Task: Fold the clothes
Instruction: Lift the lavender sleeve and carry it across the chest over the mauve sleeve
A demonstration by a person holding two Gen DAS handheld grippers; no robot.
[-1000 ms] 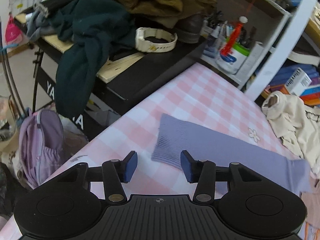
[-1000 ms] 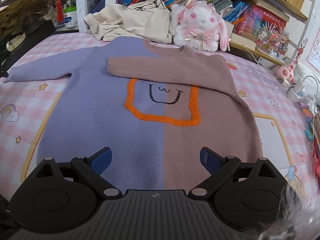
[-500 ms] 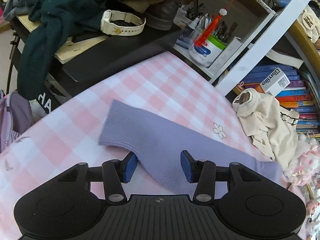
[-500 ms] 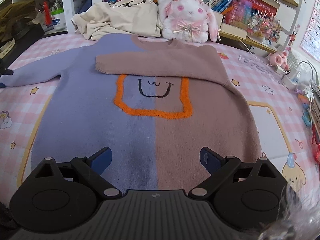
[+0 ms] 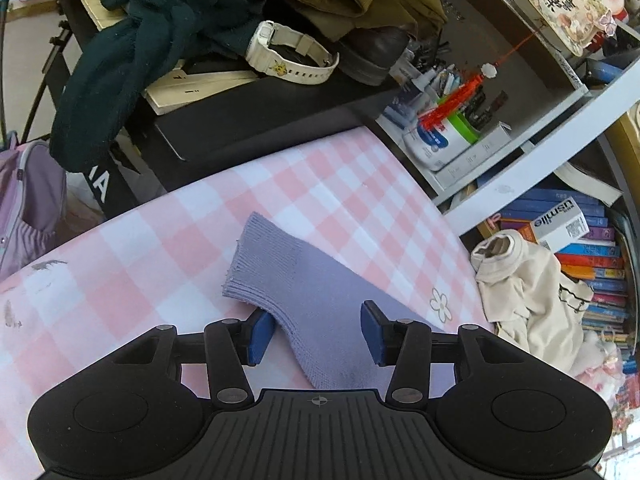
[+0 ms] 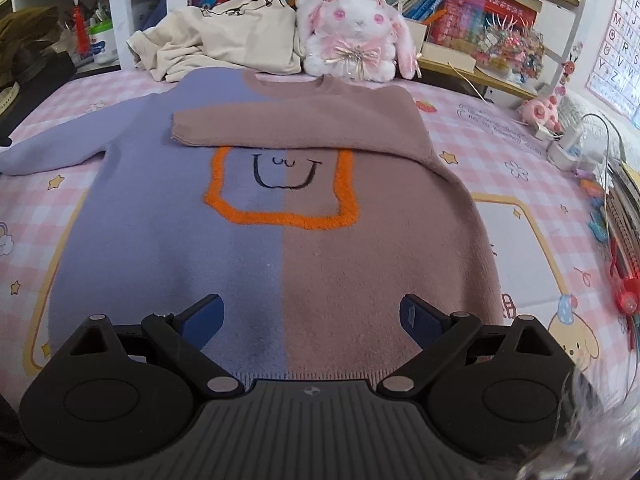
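Sweater [image 6: 280, 216]: two-tone knit, lilac one half, brown the other, lying face up and flat across the middle of the pink checked bed cover [image 6: 520, 184]. Hem toward me, neck toward the far edge by the shelves.
Brown sleeve [image 6: 288, 128]: already folded across the chest, cuff ending over the lilac half.
Lilac sleeve [image 5: 304, 280]: not yet folded. Stretched out toward the bed's left edge, cuff lying flat just short of it.
Left gripper [image 5: 316, 332]: set low over the lilac sleeve just behind the cuff, jaws part open and just closing a little. One pad sits at the sleeve's near edge, the other above the knit. I see no pinch yet, so nothing held.
Right gripper [image 6: 312, 320]: jaws wide, empty, hanging over the hem at the bed's near edge.
Handling, my estimate: soft, fluffy, fairly thick knit; light but limp, will sag and drag if lifted by one point. Not fragile, not slippery.
Where to grip: the ribbed cuff, denser than the sleeve body; pinch across its full thickness so both layers come along.
Left view only: the cuff ribbing, the pad positions on it, a black keyboard [image 5: 248, 128] beyond the bed's left edge.
Right view only: the whole body, the folded brown sleeve, the orange-framed face motif [image 6: 282, 192], the plush rabbit [image 6: 356, 36] and cream garment [image 6: 224, 40] at the far edge.
Seen in neither: whether the lower pad is under the sleeve.
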